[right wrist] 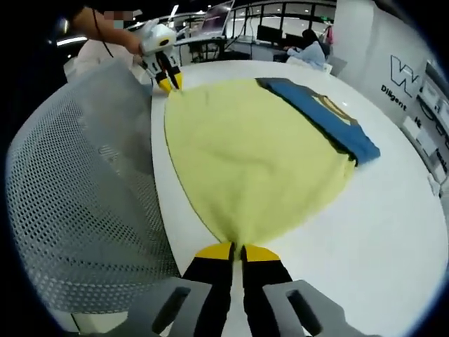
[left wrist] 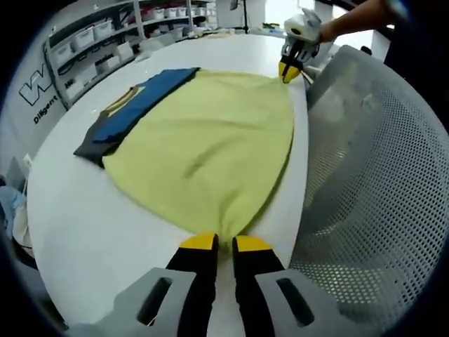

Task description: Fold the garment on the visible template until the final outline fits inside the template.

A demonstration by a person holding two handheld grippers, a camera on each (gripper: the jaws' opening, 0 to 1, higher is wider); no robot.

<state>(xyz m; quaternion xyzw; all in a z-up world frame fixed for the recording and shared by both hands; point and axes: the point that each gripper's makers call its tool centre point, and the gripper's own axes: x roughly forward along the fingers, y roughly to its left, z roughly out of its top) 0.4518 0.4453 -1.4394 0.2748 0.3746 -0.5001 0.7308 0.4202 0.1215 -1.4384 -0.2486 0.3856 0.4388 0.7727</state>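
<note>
Now both grippers point(left wrist: 217, 243) point(right wrist: 237, 251) clamped on garment point(left wrist: 210, 140)

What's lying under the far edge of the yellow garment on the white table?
A blue and dark grey folded garment pokes out beneath the yellow garment. How far it extends underneath is covered, as is any template.

You have a grey mesh chair back point(left wrist: 382, 175) beside the white table point(left wrist: 91, 232); storage shelves with bins point(left wrist: 105, 42) stand behind it.
</note>
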